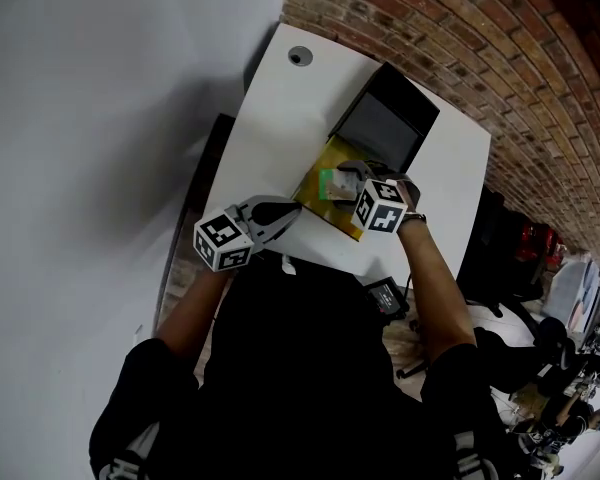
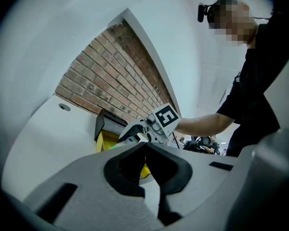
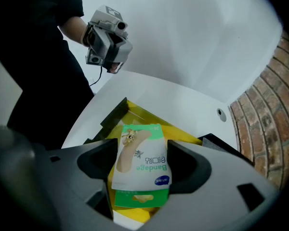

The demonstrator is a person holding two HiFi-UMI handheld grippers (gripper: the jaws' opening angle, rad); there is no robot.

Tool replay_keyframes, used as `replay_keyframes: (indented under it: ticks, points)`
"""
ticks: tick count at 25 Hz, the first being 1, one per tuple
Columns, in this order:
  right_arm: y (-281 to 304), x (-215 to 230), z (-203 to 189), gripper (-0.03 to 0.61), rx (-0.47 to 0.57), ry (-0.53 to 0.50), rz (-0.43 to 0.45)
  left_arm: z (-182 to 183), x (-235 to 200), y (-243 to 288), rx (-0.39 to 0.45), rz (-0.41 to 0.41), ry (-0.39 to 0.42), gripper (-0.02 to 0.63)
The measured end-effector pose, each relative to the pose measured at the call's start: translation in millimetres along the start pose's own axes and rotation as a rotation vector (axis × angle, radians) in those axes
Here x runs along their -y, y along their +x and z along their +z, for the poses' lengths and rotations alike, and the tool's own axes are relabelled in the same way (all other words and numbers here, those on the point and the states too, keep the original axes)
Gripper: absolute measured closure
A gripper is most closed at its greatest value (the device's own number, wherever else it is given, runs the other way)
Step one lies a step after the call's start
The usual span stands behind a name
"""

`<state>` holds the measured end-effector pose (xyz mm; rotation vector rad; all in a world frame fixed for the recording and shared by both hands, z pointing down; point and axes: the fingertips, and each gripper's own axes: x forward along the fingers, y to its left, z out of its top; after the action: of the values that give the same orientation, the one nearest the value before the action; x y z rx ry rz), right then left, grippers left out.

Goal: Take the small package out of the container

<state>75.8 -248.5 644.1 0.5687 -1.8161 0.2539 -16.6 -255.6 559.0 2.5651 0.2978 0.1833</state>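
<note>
The white counter [image 1: 270,128] stands with its far edge against a brick wall [image 1: 500,48]. A round hole [image 1: 300,56] sits near its far left corner. A white wall [image 1: 90,118] runs beside the left edge.

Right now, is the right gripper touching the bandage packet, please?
Touching: the right gripper view shows the right gripper pinching the bandage packet from both sides.
</note>
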Motion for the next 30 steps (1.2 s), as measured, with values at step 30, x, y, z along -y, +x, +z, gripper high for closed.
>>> replay_keyframes:
  ticks: [30]
  points:
    - [-218,42,75,0.253,0.841,0.397,-0.269,65,12,1,0.026,0.029,0.152,0.598]
